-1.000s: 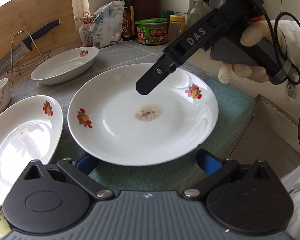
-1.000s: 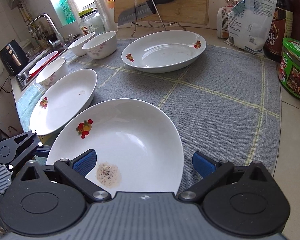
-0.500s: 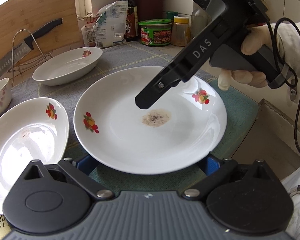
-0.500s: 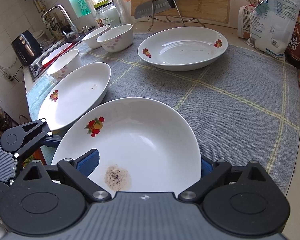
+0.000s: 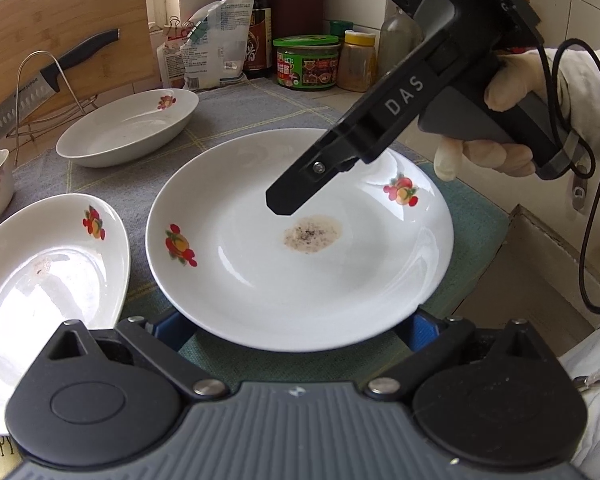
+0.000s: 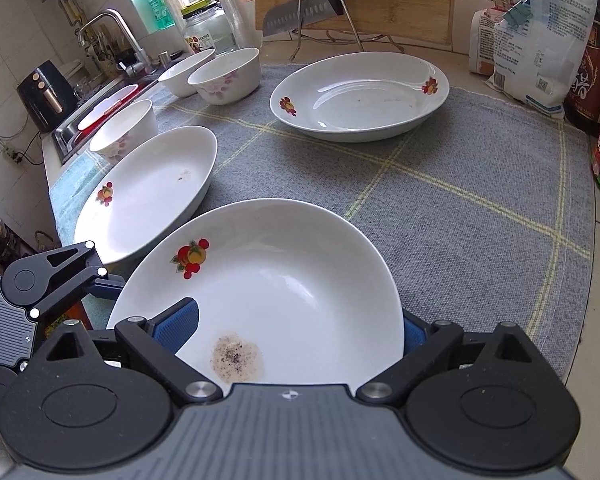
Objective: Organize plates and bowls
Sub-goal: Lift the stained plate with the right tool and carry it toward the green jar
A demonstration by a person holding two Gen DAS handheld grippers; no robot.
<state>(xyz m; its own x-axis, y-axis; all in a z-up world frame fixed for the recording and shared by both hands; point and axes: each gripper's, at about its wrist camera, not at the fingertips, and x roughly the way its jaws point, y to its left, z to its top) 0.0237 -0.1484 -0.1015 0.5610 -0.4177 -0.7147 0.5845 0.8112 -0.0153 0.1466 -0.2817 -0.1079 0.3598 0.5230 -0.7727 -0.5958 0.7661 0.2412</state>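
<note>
Currently the round white ceramic plate with red fruit motifs and a speckled brown stain [image 5: 300, 264] lies on the grey woven mat [image 6: 460, 208]. Right gripper [image 6: 296, 328] and left gripper [image 5: 296, 328] both straddle its rim, jaws spread wide, pads not visibly pressing.

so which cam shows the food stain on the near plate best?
Left wrist. The stain sits unobstructed near the middle of the plate, speckles visible, just below the right tool's tip. In the right wrist view the stain is at the bottom edge, its lower part cut off by that tool's own body.
</note>
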